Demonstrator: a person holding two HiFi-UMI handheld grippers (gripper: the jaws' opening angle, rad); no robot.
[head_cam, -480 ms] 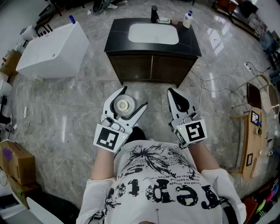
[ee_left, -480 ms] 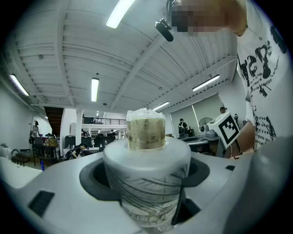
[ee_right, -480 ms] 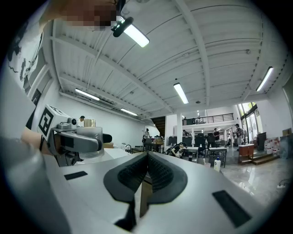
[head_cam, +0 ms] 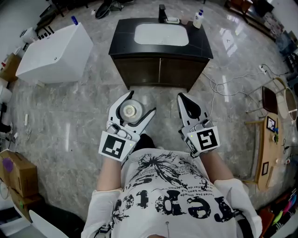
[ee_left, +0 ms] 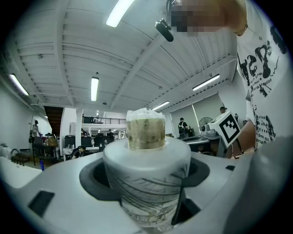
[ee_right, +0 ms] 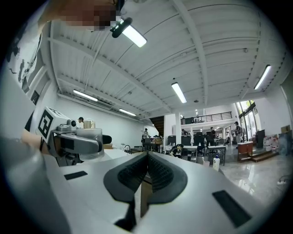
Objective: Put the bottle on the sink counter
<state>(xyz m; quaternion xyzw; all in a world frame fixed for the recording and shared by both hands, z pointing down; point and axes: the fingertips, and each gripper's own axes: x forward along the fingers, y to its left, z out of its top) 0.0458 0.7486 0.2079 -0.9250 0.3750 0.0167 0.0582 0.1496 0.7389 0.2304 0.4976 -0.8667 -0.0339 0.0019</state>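
Observation:
A white bottle (head_cam: pixel 130 111) with a pale cap stands between the jaws of my left gripper (head_cam: pixel 135 108), which is shut on it in front of the person's chest. In the left gripper view the bottle (ee_left: pixel 146 169) fills the gap between the dark pads, with its cap (ee_left: pixel 145 129) pointing up at the ceiling. My right gripper (head_cam: pixel 182 97) is beside it, shut with nothing between its ribbed pads (ee_right: pixel 158 176). The black sink counter (head_cam: pixel 122 44) with a white basin (head_cam: pixel 161 35) stands ahead across the marble floor, well apart from both grippers.
A small white bottle (head_cam: pixel 199 19) and a tap (head_cam: pixel 162 13) are on the counter's far edge. A large white tub (head_cam: pixel 56 49) stands to the left. Cables (head_cam: pixel 223 88) lie on the floor to the right, near a wooden stand (head_cam: pixel 267 139). A cardboard box (head_cam: pixel 16 172) is at the near left.
The counter sits very slightly higher in the head view. Both grippers and the bottle keep the same pose.

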